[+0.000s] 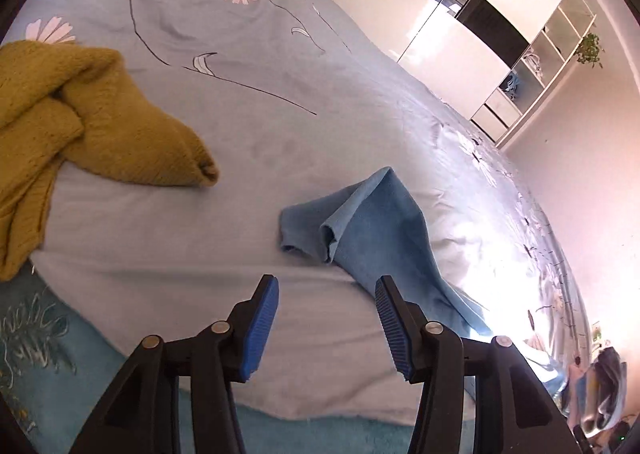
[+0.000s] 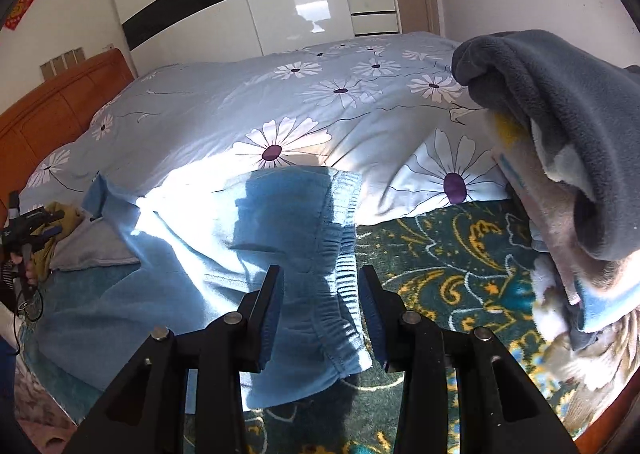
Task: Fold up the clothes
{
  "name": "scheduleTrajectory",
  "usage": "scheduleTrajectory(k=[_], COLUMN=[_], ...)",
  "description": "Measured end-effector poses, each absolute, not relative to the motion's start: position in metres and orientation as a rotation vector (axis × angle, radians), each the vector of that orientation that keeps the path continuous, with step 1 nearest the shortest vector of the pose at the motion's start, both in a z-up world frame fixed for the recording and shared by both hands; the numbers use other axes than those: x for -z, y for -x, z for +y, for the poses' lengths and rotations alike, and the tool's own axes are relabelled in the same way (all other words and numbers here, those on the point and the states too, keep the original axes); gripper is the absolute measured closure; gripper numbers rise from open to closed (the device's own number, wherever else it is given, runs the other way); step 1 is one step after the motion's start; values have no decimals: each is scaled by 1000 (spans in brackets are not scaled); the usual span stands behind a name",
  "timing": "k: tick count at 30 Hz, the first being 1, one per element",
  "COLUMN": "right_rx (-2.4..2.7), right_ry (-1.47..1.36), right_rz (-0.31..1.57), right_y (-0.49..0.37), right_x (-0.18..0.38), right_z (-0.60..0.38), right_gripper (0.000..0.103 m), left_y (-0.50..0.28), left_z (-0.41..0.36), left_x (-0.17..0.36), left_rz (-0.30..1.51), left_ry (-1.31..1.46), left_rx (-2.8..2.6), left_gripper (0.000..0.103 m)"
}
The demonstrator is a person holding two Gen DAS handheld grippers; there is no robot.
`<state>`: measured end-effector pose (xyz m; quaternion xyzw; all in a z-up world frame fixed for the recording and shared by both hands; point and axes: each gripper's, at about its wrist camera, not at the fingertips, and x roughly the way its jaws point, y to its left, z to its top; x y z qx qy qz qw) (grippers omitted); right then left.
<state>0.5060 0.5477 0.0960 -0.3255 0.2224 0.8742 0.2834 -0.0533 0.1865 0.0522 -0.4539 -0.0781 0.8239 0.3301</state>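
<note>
Bed with daisy duvet carries everything; dark patterned blanket covers its near edge. Blue garment, light cotton-knit with a ribbed hem, lies spread across the near edge of the bed, the hem end hanging toward the right claw. In the left view one blue cuff or sleeve end sits bunched on the duvet just ahead of the left claw. Yellow knit is heaped at the bed's left side, well apart from the blue one. Grey fleece pile at the right edge.

Left claw: half open, nothing between the pads. Right claw: half open, blue cloth hangs between the pads, but they don't look pressed on it.

Handling guess: garment is soft, limp and light, will sag and slide off the pads; not fragile. Best hold looks like the thick ribbed hem and the sleeve cuff, pinched at the corners.
</note>
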Motion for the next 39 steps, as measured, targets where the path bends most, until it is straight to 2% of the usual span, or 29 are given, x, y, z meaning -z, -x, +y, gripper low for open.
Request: scheduleTrajectory(k=[5, 6, 7, 8, 10, 14, 16, 17, 20, 21, 22, 23, 25, 31, 34, 36, 37, 39], right_rx=[-2335, -2332, -2330, -2334, -2348, -2352, -2353, -2351, -2341, -2338, -2334, -2334, -2333, -2365, -2383, -2383, -2381, -2377], right_ry=[912, 922, 931, 933, 931, 959, 968, 972, 988, 994, 999, 997, 994, 964, 949, 952, 950, 943], right_rz=[636, 635, 635, 658, 702, 670, 658, 657, 662, 663, 665, 670, 681, 692, 688, 684, 688, 695], right_y=[-492, -489, -487, -486, -484, -473, -468, -466, -462, -461, -461, -461, -462, -466, -469, -471, -473, -477], right_x=[-82, -80, -77, -75, -70, -65, -62, -60, -52, -49, -47, -46, -44, -52, -58, -59, -59, -59], right_z=[558, 559, 560, 562, 564, 564, 566, 568, 571, 571, 572, 573, 575, 572, 572, 571, 571, 571], right_gripper=[63, 63, 63, 63, 63, 63, 63, 63, 63, 63, 63, 63, 63, 63, 63, 63, 63, 63], left_y=[77, 81, 83, 87, 94, 117, 141, 155, 182, 184, 184, 183, 181, 169, 158, 160, 160, 161], left_z=[231, 237, 241, 246, 256, 276, 280, 281, 277, 273, 271, 269, 262, 233, 230, 230, 229, 229], left_x=[-38, -35, -36, -36, -44, -63, -75, -76, -73, -69, -63, -58, -43, 6, 9, 12, 13, 15], left_rz=[-83, -52, -35, -14, 23, 137, 118, 75, -80, -126, -139, -153, -147, -333, -344, -447, -498, -587], left_ry=[1190, 1187, 1171, 1170, 1145, 1105, 1105, 1135, 1214, 1213, 1219, 1225, 1269, 1483, 1404, 1392, 1385, 1376], left_rx=[-2213, -2234, -2237, -2233, -2243, -2328, -2410, -2407, -2366, -2358, -2362, -2365, -2359, -2226, -2260, -2234, -2220, -2190], left_gripper=[49, 54, 80, 100, 100, 100, 100, 96, 93, 90, 77, 60, 52, 52, 53, 54, 56, 81])
